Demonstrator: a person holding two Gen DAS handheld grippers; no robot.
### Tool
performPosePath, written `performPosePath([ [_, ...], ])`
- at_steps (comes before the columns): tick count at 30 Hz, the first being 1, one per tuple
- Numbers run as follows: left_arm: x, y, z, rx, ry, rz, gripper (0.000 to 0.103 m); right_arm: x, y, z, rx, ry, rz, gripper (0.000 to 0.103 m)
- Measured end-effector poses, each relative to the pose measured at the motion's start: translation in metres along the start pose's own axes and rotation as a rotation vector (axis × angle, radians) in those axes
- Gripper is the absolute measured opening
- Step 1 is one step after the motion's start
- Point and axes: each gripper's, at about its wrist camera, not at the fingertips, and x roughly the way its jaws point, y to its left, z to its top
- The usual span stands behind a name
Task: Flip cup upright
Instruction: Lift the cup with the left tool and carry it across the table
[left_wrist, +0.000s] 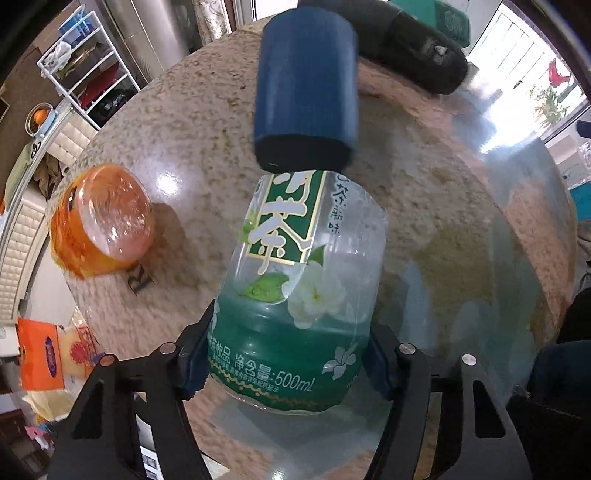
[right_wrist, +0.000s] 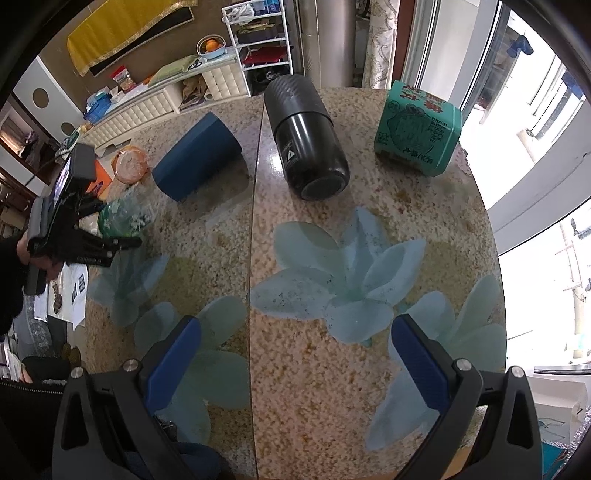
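My left gripper (left_wrist: 286, 363) is shut on a clear cut-off tea-bottle cup (left_wrist: 295, 295) with a green label, lying tilted above the table. In the right wrist view the left gripper (right_wrist: 110, 236) and that clear cup (right_wrist: 123, 218) show at the far left. A dark blue cup (left_wrist: 306, 96) lies on its side just beyond it; it also shows in the right wrist view (right_wrist: 197, 160). My right gripper (right_wrist: 295, 362) is open and empty, low over the table's near side.
An orange jar (left_wrist: 99, 221) lies at the left; it also shows in the right wrist view (right_wrist: 129, 164). A black flask (right_wrist: 306, 140) lies on its side at the back. A green box (right_wrist: 417, 129) stands at the back right. The round stone table (right_wrist: 332, 229) has a glass top with flower prints.
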Motion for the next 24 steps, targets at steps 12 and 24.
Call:
performPosePath([
  [12,-0.052,-0.063,-0.014,-0.079,-0.068,-0.089,0.071,-0.029,0.011,-0.039,0.044,-0.06,0.007,0.103],
  [24,-0.063,-0.163,-0.023,-0.417,-0.047,-0.143,0.071,-0.04,-0.024,-0.073,0.106,-0.054,0.026,0.103],
])
